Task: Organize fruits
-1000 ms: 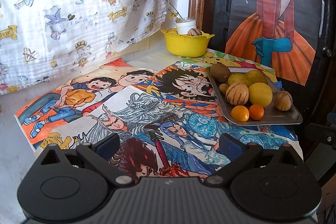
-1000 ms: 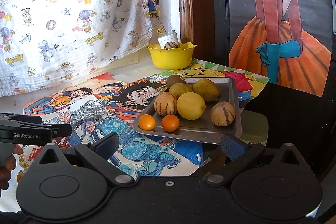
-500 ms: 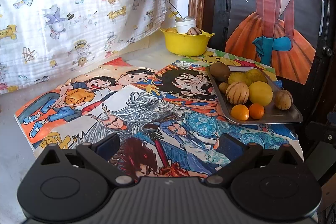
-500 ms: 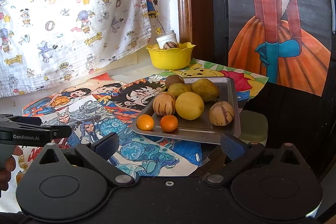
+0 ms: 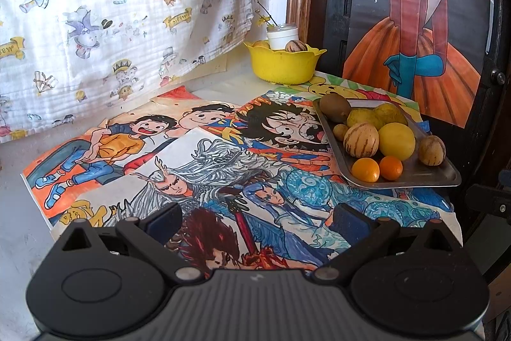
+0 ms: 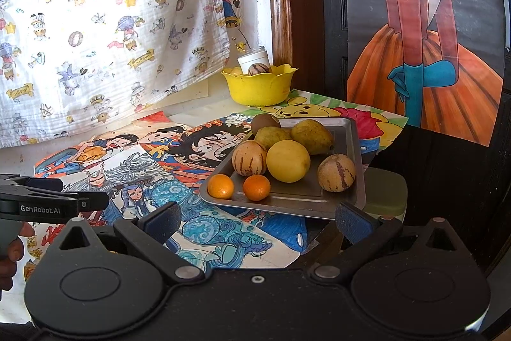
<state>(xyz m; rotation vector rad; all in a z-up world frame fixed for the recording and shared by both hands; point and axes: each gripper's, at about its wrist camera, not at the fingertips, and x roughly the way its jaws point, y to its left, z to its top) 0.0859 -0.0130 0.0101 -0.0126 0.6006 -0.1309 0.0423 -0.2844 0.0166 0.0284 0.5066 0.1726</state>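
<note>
Right wrist view: your right gripper (image 6: 257,221) and left gripper (image 5: 255,218) both stand apart, empty. Nine fruits remain on the metal tray (image 6: 353,197) — only two or so sit in the yellow bowl (image 6: 258,87); judge sorting barely begun

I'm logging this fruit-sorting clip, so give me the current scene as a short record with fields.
surface: table covered with cartoon drawings
tray: metal tray at the table's right edge
tray contents: two small oranges in front, striped melon, round yellow fruit, second striped melon, two pears, kiwi
bowl: yellow bowl behind the tray, holding a striped fruit and a white jar
left gripper: jaws open, empty
right gripper: jaws open, empty, facing the tray
</note>
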